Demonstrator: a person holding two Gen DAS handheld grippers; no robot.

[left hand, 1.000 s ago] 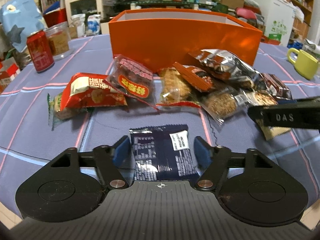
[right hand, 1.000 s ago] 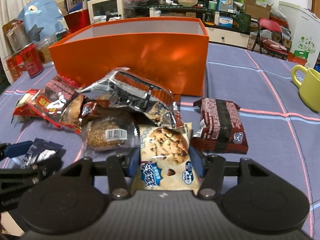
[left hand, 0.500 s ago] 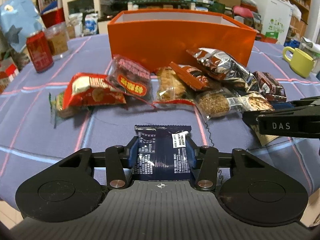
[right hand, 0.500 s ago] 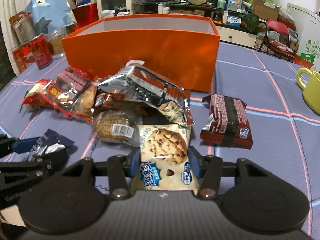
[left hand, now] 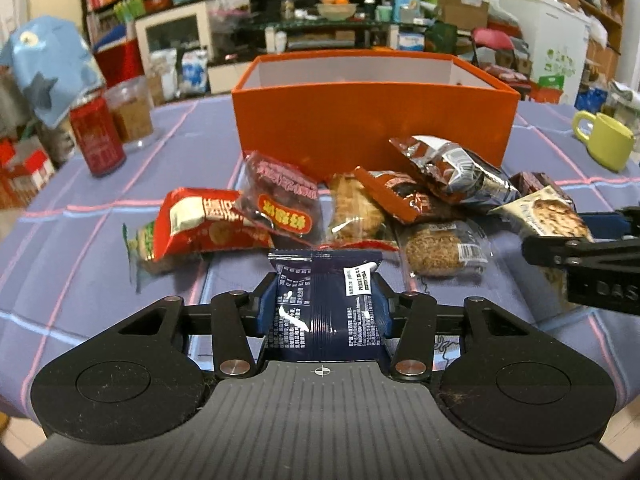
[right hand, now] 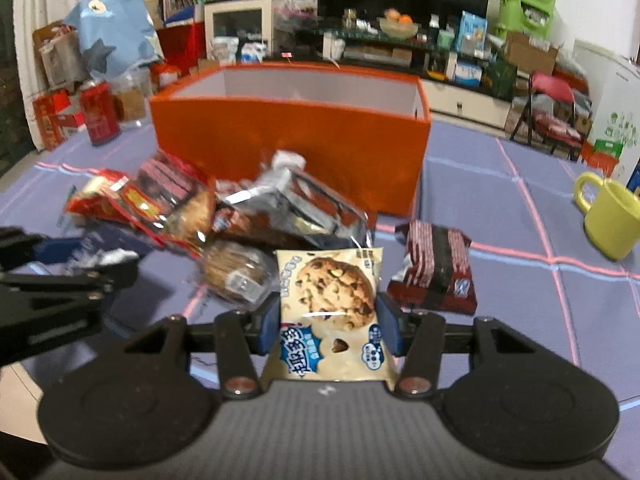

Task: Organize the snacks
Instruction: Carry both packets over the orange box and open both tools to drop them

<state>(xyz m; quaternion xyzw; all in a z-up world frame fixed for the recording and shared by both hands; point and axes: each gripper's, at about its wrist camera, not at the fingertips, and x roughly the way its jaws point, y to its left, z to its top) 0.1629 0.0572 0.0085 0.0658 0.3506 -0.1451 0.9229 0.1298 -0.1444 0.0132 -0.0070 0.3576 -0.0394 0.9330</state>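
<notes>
My left gripper (left hand: 325,306) is shut on a dark blue snack packet (left hand: 325,300) and holds it above the purple tablecloth (left hand: 80,248). My right gripper (right hand: 328,322) is shut on a cream chocolate-chip cookie packet (right hand: 330,300), also lifted. An open orange box (left hand: 372,120) stands beyond a pile of snack packets (left hand: 360,208); it also shows in the right wrist view (right hand: 288,140). The right gripper appears at the right edge of the left wrist view (left hand: 580,248). The left gripper appears at the left of the right wrist view (right hand: 60,276).
A red can (left hand: 97,142) and a clear jar (left hand: 130,114) stand at the left. A yellow-green mug (left hand: 606,140) stands at the right. A dark red and black packet (right hand: 434,270) lies right of the pile. Cluttered shelves fill the background.
My left gripper closed on the dark blue packet and lifted it. My right gripper rose with the cookie packet. Both views now sit higher and nearer the orange box.
</notes>
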